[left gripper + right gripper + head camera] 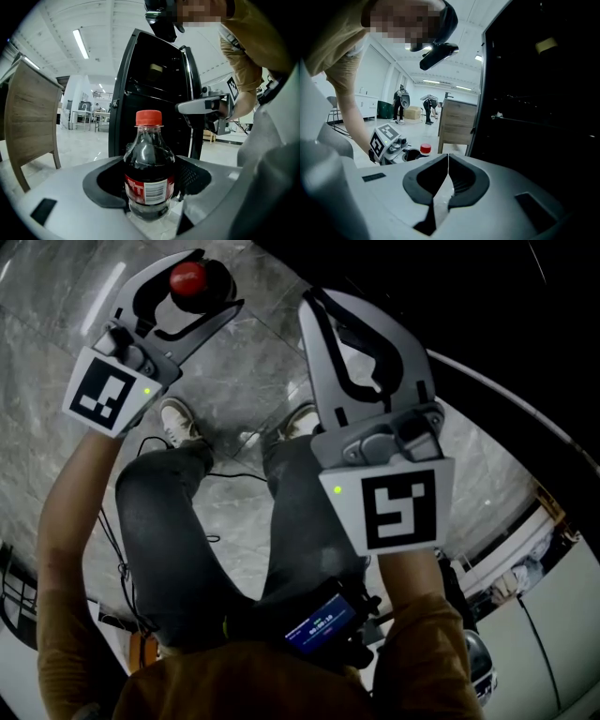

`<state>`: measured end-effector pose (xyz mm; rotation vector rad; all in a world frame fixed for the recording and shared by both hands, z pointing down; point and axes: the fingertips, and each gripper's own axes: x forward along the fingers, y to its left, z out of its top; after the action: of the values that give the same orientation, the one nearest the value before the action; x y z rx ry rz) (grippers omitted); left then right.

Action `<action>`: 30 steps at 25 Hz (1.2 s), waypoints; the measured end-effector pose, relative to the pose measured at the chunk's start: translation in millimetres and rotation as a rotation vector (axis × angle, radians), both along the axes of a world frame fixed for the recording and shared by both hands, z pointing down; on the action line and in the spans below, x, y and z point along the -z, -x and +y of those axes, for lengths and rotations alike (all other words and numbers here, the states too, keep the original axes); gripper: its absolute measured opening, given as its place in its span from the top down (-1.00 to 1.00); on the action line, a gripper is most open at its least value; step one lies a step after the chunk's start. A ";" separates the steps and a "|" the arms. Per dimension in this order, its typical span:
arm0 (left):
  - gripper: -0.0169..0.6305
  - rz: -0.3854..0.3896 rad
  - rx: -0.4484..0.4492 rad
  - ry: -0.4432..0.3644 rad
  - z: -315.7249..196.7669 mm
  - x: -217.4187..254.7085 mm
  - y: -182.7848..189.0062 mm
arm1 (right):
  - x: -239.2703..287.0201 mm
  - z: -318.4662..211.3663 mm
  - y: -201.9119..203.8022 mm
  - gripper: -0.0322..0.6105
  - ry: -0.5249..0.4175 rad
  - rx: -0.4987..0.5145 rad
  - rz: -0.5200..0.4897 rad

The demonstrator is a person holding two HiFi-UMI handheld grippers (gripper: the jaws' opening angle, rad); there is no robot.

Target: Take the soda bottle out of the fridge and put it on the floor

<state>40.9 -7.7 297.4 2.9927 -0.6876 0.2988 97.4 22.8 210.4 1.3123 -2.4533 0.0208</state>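
Note:
The soda bottle (187, 279) (149, 173), dark cola with a red cap and red label, stands upright between the jaws of my left gripper (217, 282) (150, 187), which is shut on its body low over the marble floor (234, 362). I cannot tell whether its base touches the floor. My right gripper (314, 298) (448, 157) is shut and empty, its tips meeting, held to the right of the bottle. The right gripper view shows the left gripper (389, 143) and the red cap (425, 148) off to its left. The black fridge (154, 93) (534, 93) stands open and dark just behind.
The person's two shoes (178, 423) (300, 418) and legs are directly below the grippers. A wooden panel (28, 117) (457, 122) stands left of the fridge. Cables (141, 446) lie on the floor. People (401, 105) stand far back in the room.

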 end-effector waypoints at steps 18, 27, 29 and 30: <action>0.00 -0.035 -0.075 0.002 -15.8 -108.0 3.2 | -97.8 -49.8 12.6 0.89 -0.021 0.162 -0.031; 0.00 -0.075 -0.077 -0.088 -30.8 -163.0 12.8 | -120.1 -71.7 12.9 0.89 -0.184 0.184 -0.001; 0.00 -0.071 -0.077 -0.089 -33.6 -174.5 11.9 | -123.6 -75.9 12.8 0.89 -0.219 0.175 -0.001; 0.00 -0.062 -0.077 -0.083 -33.6 -179.9 10.1 | -126.9 -75.9 12.2 0.89 -0.230 0.177 0.008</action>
<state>30.9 -41.3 477.3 3.1063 -0.6062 0.3775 85.2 -53.1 337.3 1.1725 -2.6166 -0.3194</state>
